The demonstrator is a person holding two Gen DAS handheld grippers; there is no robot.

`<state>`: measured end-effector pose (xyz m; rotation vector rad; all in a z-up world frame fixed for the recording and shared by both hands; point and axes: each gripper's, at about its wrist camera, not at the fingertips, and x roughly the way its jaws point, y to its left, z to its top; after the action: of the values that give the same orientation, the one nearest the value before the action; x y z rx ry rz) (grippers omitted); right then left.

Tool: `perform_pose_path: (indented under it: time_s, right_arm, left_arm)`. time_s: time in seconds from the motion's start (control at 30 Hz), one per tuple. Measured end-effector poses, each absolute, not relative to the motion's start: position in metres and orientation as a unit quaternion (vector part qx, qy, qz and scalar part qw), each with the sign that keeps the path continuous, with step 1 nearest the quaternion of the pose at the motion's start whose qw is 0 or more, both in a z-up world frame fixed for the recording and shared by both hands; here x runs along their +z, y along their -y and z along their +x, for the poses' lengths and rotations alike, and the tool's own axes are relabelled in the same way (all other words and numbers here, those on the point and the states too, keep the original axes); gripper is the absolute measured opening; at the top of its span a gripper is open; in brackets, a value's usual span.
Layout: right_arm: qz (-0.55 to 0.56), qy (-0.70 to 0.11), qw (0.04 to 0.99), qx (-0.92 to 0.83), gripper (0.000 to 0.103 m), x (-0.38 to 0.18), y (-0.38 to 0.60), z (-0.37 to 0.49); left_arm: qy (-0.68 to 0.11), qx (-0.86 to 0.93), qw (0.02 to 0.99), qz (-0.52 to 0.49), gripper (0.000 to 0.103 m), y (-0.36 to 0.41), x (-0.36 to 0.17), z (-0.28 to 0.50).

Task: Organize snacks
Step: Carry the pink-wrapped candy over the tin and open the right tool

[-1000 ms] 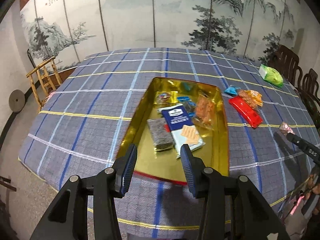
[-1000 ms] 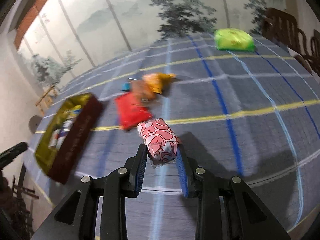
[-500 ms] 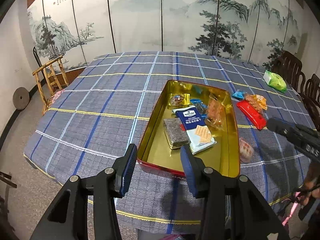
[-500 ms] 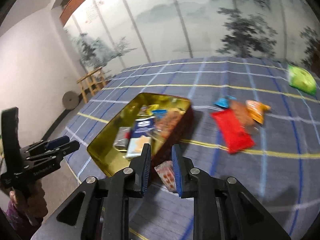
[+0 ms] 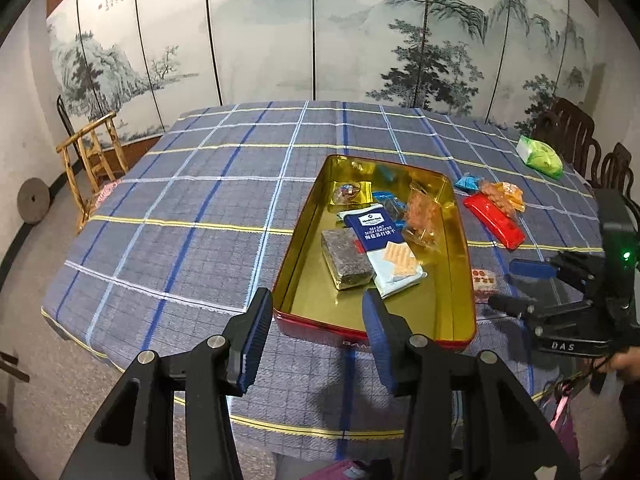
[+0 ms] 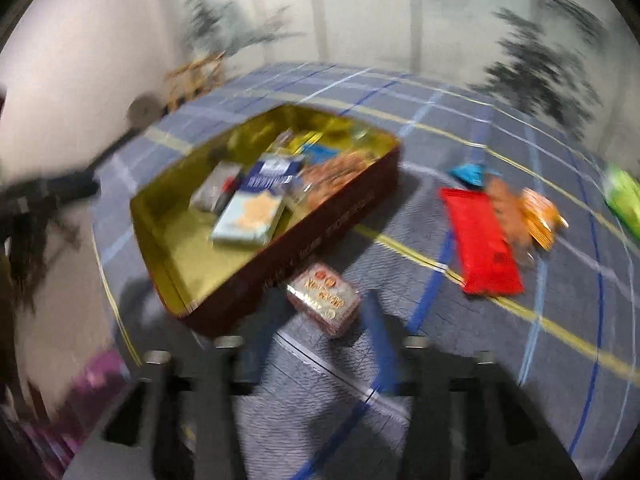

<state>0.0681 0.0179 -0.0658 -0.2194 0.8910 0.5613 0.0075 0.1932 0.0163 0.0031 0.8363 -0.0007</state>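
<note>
Now released: pink snack packet beside the tin

Right gripper (image 6: pixel 316 332) had just spread its jaws, dropping the clamped pink snack packet (image 6: pixel 324 305) on the cloth against the tin (image 6: pixel 320 236); left gripper (image 5: pixel 316 338) hovered apart, empty, before the tin.

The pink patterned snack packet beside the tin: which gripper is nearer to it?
Right. The right gripper straddles the pink packet, jaws just opened; the left gripper hovers off the tin's near end.

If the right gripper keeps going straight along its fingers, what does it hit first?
Most likely the pink patterned snack pack, which lies on the tablecloth just ahead between the right gripper's open fingers, beside the tin's red wall. The jaws have just been opening. The frame is blurred, so depth is uncertain.
</note>
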Motion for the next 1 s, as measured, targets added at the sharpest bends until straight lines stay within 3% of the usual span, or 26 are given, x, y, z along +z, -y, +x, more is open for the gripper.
perform_pose_path:
  time_s: [0.13,0.33,0.37,0.4,0.43,0.47,0.7,0.83,1.0]
  right_arm:
    - [-0.153,-0.418,0.839,0.313,0.068,-0.068,-0.02,0.071]
    - [-0.208,-0.424,0.798,0.373,0.068,-0.075,-0.036,0.092]
    - [-0.229,-0.429,0.792,0.369,0.063,-0.081,-0.041,0.096]
    - [-0.237,-0.44,0.783,0.371,0.053,-0.087,-0.044,0.1]
    - [-0.236,-0.454,0.771,0.379,0.037,-0.093,-0.046,0.103]
    - [-0.239,-0.451,0.772,0.379,0.031,-0.095,-0.047,0.102]
    - [-0.191,-0.463,0.804,0.32,0.03,-0.087,-0.012,0.078]
    - [-0.097,-0.426,0.841,0.319,0.03,-0.042,0.008,0.064]
    - [-0.073,-0.386,0.853,0.344,0.03,0.004,-0.034,0.079]
  left_arm:
    - [-0.406,0.0,0.914,-0.004,0.049,-0.194,0.017,0.009]
    - [-0.419,-0.004,0.908,0.003,0.049,-0.182,0.01,0.019]
    - [-0.419,-0.005,0.908,0.006,0.049,-0.181,0.01,0.02]
    - [-0.418,-0.005,0.908,0.007,0.049,-0.18,0.011,0.021]
    - [-0.416,-0.005,0.909,0.009,0.049,-0.18,0.011,0.021]
    - [-0.414,-0.004,0.91,0.01,0.049,-0.179,0.011,0.023]
    - [-0.4,-0.011,0.916,0.013,0.049,-0.178,0.018,0.03]
    - [-0.4,-0.009,0.916,0.019,0.049,-0.175,0.018,0.032]
    - [-0.397,0.002,0.918,0.021,0.051,-0.179,0.021,0.027]
